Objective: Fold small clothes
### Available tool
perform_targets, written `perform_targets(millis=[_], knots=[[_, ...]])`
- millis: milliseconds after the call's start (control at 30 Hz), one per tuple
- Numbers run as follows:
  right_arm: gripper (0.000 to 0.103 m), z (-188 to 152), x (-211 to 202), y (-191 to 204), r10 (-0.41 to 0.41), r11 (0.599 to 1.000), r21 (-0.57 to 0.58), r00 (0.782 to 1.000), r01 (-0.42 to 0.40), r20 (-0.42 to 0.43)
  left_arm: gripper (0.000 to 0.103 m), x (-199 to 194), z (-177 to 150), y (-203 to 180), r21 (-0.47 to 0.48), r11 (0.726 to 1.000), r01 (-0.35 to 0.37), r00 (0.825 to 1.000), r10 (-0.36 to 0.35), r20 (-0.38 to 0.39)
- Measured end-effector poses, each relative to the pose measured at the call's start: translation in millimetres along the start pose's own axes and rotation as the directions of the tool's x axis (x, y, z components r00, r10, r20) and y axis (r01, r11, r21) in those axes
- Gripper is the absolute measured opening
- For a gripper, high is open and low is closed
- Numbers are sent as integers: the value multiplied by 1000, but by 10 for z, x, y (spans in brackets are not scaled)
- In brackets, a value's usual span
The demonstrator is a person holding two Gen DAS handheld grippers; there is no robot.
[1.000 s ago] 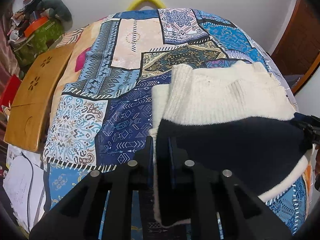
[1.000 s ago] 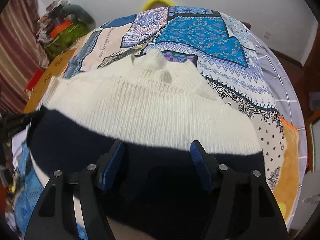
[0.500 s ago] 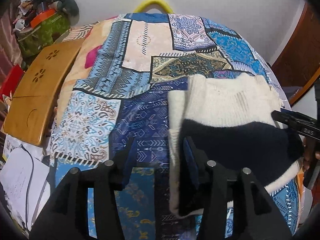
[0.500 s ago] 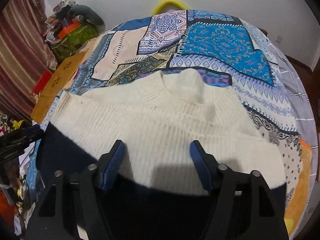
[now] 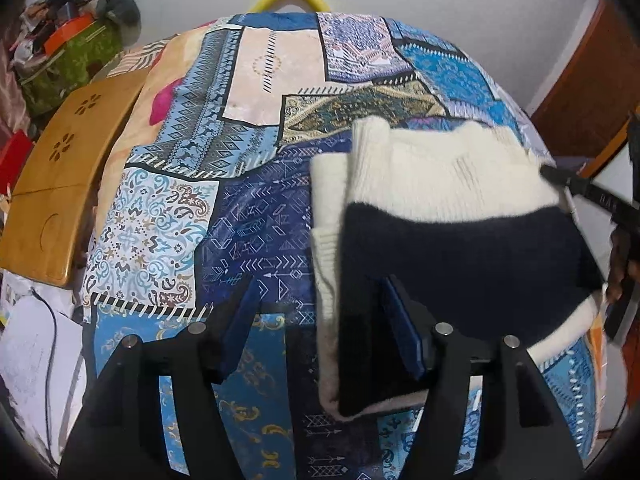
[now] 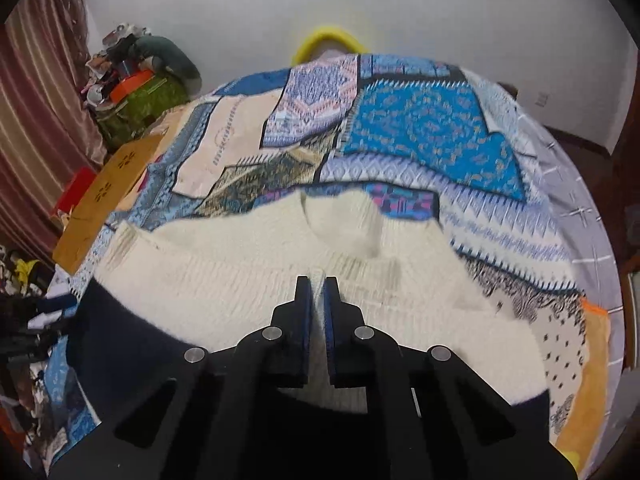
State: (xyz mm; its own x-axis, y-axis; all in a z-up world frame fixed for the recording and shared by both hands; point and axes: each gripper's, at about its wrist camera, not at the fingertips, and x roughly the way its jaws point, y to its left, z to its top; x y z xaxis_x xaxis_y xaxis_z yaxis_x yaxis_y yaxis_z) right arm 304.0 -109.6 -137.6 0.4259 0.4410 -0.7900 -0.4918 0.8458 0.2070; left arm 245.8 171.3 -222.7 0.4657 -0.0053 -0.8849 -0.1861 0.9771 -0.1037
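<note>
We're on the cream-and-navy knit sweater, lying part-folded on the patchwork bedspread, toward the near right of the bed in the left wrist view; the navy lower band is doubled over the cream body, the ribbed neckline points away from us, and one folded-in sleeve runs along its left edge. We judge it soft, thick and light, with no stiffness: it'll sag between grips and the fuzzy knit should cling to itself, so folds ought to hold, but a single-layer pinch will stretch it. Best hold, we reckon, is at folded edges or corners, taking all layers at once, both sides together. Our left gripper is wide open and holds nothing; its right finger sits over the navy edge, the left one over bare bedspread. Our right gripper hovers over the cream chest, jaws nearly closed with a thin gap; we can't tell whether any knit is pinched between them. Beyond the bed: a wooden lap table on the left, a green bag piled with clutter behind it, a yellow hoop at the far edge.
</note>
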Motion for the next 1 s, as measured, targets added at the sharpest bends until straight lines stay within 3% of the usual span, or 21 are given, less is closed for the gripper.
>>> perform_targets(millis=[200, 333, 633, 1000], knots=[[14, -25, 41, -87, 33, 998, 48, 998, -30, -53, 70, 46, -46, 34, -3, 999, -35, 999, 35, -9], [43, -174, -11, -115, 51, 998, 45, 994, -47, -96, 71, 10, -67, 70, -2, 998, -65, 998, 65, -1], [52, -546, -247, -246, 30, 1000, 2, 989, -30, -144, 74, -70, -147, 82, 11, 994, -108, 994, 108, 1], [53, -745, -642, -470, -34, 999, 28, 995, 37, -97, 74, -339, -269, -21, 9, 993, -119, 993, 119, 13]])
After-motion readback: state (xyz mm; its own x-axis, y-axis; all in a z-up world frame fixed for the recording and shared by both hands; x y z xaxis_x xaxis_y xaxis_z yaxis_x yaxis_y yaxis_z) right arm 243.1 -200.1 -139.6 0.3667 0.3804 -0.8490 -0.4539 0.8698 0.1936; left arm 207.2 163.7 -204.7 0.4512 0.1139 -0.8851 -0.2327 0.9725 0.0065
